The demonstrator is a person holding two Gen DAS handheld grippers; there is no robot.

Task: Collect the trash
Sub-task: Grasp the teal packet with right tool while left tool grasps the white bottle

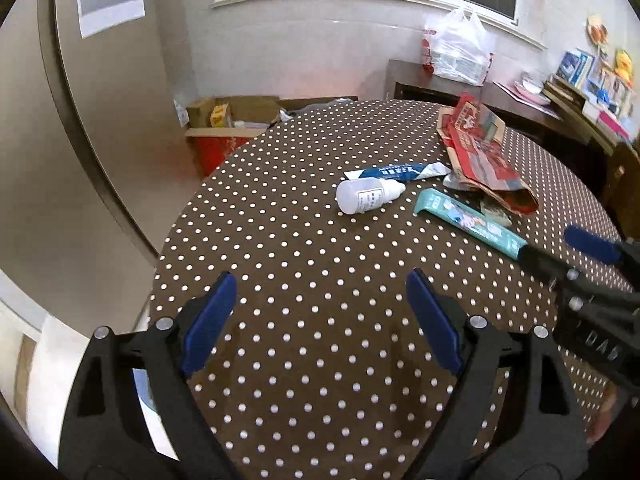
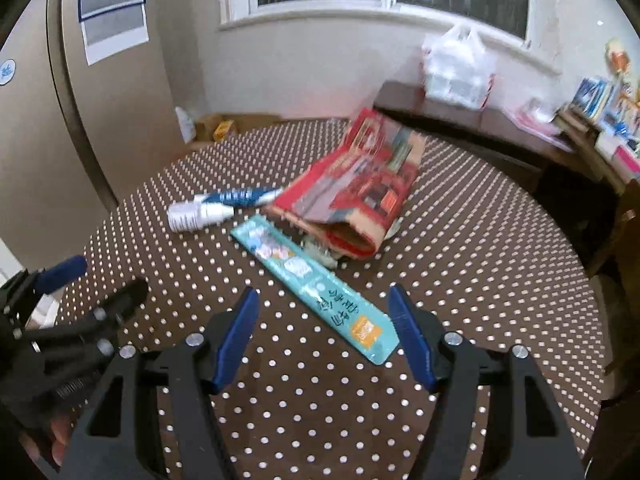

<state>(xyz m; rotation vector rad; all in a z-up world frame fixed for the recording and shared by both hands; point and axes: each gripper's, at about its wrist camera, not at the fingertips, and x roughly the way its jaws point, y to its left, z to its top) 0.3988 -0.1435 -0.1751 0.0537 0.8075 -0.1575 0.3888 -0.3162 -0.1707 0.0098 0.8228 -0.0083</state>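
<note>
Both grippers, left gripper (image 1: 320, 320) and right gripper (image 2: 324, 332), hover spread and empty; the teal toothbrush pack (image 2: 320, 288) lies seemingly between the right's tips.

Black angular left gripper (image 1: 320, 320) frame, blue ribbed pads (image 1: 210, 322), silver screws, right gripper (image 2: 324, 330) alike

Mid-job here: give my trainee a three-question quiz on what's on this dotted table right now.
1. True or false: the right gripper is shut on the teal package.
2. Which lies beside the white bottle? A) blue-and-white tube B) spoon C) cup
3. Fill in: the red paper bag lies on its ____, mouth towards the camera.

Key: 1 false, its jaws stand open around the package's near end; 2 A; 3 side.
</note>
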